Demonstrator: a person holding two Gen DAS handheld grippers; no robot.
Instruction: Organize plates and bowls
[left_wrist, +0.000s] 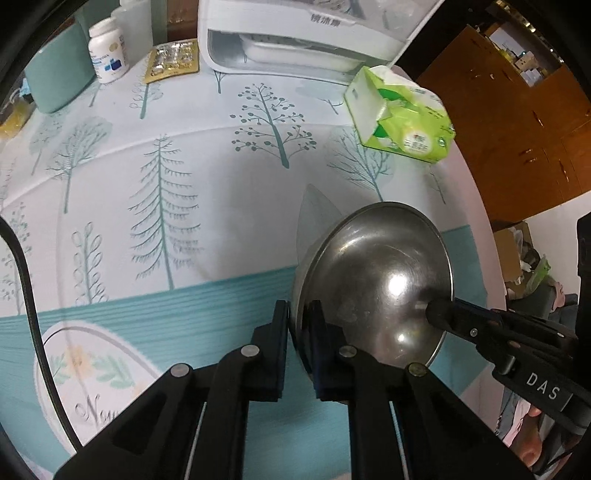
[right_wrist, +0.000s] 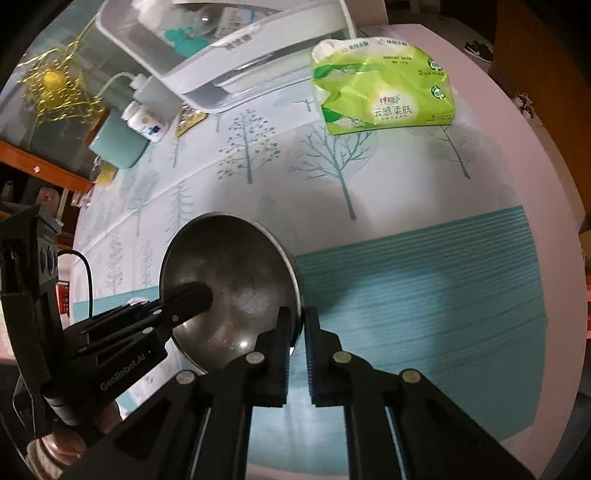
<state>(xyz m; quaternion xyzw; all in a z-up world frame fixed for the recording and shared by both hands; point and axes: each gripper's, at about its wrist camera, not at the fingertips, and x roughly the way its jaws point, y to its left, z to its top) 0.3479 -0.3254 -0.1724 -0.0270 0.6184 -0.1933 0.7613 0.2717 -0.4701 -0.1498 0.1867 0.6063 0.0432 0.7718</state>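
A stainless steel bowl (left_wrist: 373, 284) is seen on the tree-patterned tablecloth (left_wrist: 166, 177), at the boundary where the white printed area gives way to the teal band, well short of the green tissue pack (left_wrist: 400, 114) that lies beyond it toward the white appliance (left_wrist: 295, 33). The bowl is judged to be light, rigid and unbreakable, yet its polished wall is likely slippery, so the thin rim is taken to be the only sound place for a hold (the curved body offers flat pads nothing to bite on). It is gripped exactly there, on two opposite sides. The left gripper (left_wrist: 298, 325) is closed to a narrow slit on the rim of the bowl's left side, one pad inside the wall and one outside. The right gripper (right_wrist: 294, 328) is likewise pinched on the rim of the opposite side, with metal visible between its almost meeting pads. Each tool is also seen from the other's camera, reaching over the rim into the bowl. Whether the bowl rests fully on the cloth or is tipped slightly cannot be told. A pill bottle (left_wrist: 107, 51), a blister pack (left_wrist: 171, 61) and a teal case (left_wrist: 59, 77) are placed far beyond the bowl, beside the appliance. A balanced lift with both grips level is judged advisable, since a thin steel edge could slide out of a tilted pinch.
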